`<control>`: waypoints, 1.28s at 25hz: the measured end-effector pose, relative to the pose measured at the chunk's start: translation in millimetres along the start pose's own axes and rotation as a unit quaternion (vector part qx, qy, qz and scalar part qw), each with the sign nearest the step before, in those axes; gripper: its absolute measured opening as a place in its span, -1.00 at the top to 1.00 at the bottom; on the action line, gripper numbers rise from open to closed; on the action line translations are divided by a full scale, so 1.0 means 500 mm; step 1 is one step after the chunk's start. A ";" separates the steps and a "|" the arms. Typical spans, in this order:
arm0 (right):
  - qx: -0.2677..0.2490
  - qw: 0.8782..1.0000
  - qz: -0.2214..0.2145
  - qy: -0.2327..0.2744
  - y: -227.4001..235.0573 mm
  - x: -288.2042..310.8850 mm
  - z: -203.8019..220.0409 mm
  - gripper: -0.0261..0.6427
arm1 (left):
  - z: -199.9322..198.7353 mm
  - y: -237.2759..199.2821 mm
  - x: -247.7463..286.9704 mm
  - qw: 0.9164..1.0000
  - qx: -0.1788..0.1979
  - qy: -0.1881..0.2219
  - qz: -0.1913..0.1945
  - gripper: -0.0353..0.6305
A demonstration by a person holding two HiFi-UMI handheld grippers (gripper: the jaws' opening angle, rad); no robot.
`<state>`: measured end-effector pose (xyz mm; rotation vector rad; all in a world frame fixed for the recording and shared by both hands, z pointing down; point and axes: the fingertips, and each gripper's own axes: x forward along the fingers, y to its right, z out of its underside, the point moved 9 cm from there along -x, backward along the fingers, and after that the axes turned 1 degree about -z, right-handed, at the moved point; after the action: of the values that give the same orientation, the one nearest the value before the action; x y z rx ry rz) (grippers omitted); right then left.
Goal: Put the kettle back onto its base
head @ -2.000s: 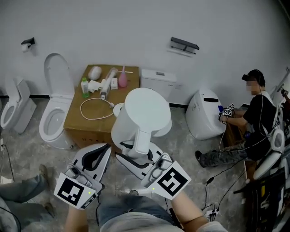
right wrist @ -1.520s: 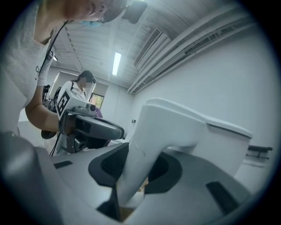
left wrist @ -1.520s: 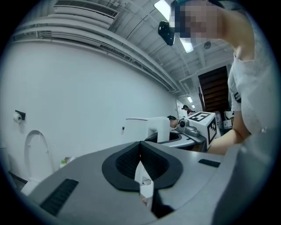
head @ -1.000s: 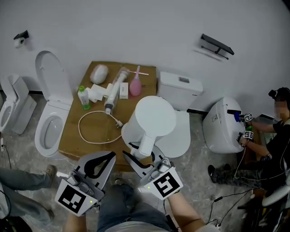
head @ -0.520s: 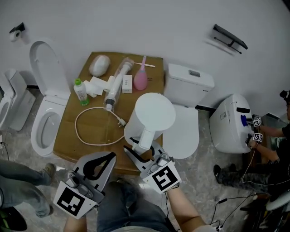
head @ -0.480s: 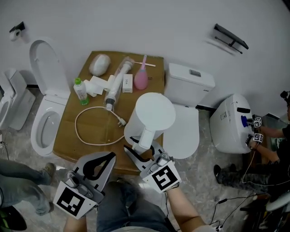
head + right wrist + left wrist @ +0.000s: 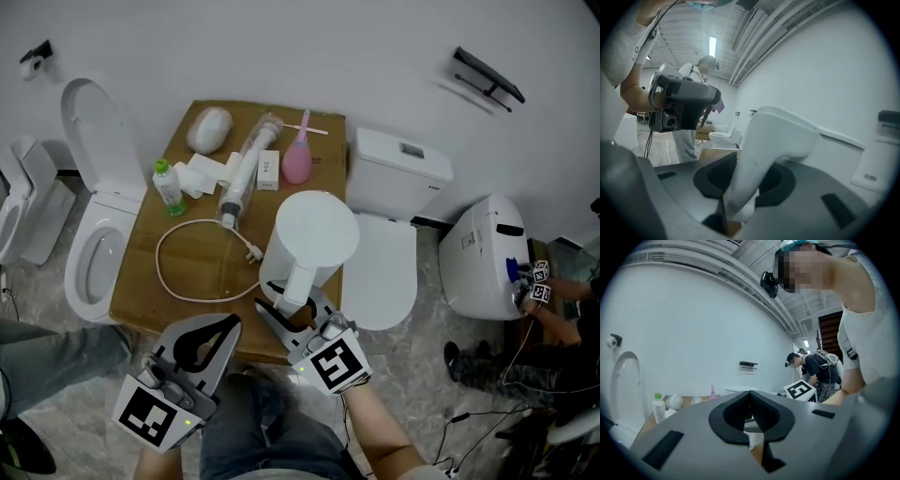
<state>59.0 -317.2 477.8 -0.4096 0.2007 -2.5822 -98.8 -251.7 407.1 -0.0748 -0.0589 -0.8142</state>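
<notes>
The white kettle stands upright over the near right part of the cardboard box. My right gripper is shut on its handle, which fills the gap between the jaws in the right gripper view. A white cord loops across the box and runs under the kettle. The base is hidden beneath the kettle, and I cannot tell whether the kettle rests or hangs. My left gripper is shut on nothing, near the box's front edge, left of the kettle.
On the box's far side lie a green-capped bottle, a large clear syringe and a pink bulb. An open toilet stands to the left and a closed toilet to the right. Another person's hands work at the far right.
The kettle in my right gripper has come down and now looks smaller, over the box's near right corner. The left gripper has stayed shut by the front edge.
</notes>
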 end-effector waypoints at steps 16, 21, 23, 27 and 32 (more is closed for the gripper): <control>0.038 0.999 -0.023 0.009 -0.001 0.014 0.005 0.60 | -0.020 -0.005 0.015 1.000 -0.014 -0.003 0.015 0.87; 0.033 0.999 -0.022 -0.003 -0.002 0.022 -0.002 0.61 | -0.026 -0.010 0.001 1.000 -0.018 -0.003 0.009 0.87; 0.028 0.999 -0.025 -0.010 -0.009 0.019 -0.002 0.61 | -0.030 -0.012 -0.004 1.000 -0.021 -0.004 0.007 0.87; 0.018 0.999 -0.038 -0.030 -0.024 0.042 0.007 0.61 | -0.041 -0.020 -0.007 1.000 -0.022 0.017 -0.002 0.87; 0.002 0.999 -0.033 -0.038 -0.035 0.030 0.022 0.61 | -0.044 -0.020 -0.008 1.000 -0.020 0.018 0.000 0.87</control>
<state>42.1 -310.5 495.9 -0.5213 0.1585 -2.6259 -108.5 -257.7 385.1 -0.0983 -0.0083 -0.8169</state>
